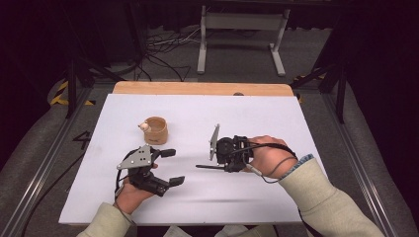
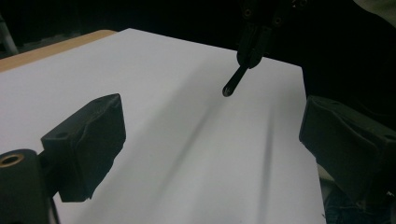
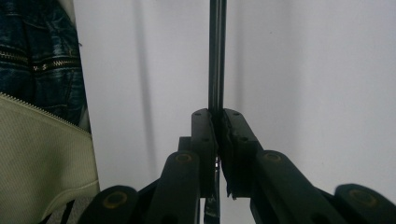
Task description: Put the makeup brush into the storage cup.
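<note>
1. The right gripper [image 1: 221, 165] has its jaws clamped tight on a thin dark rod [image 1: 207, 167], which sticks out past the jaw tips.
2. The left gripper [image 1: 170, 167] holds nothing, its jaws spread wide, near the rod's free tip.
3. The white mat [image 1: 247, 118] lies bare around the rod; a wooden cup [image 1: 156, 130] stands beyond the left gripper.
4. The rod's long axis runs level, pointing from the right gripper toward the left gripper.

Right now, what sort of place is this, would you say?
Probably a lab or recording workspace, not a home. A white table stands inside dark metal framing, loose cables run over the grey floor behind it, and a person holds a gripper in each hand, left and right.
</note>
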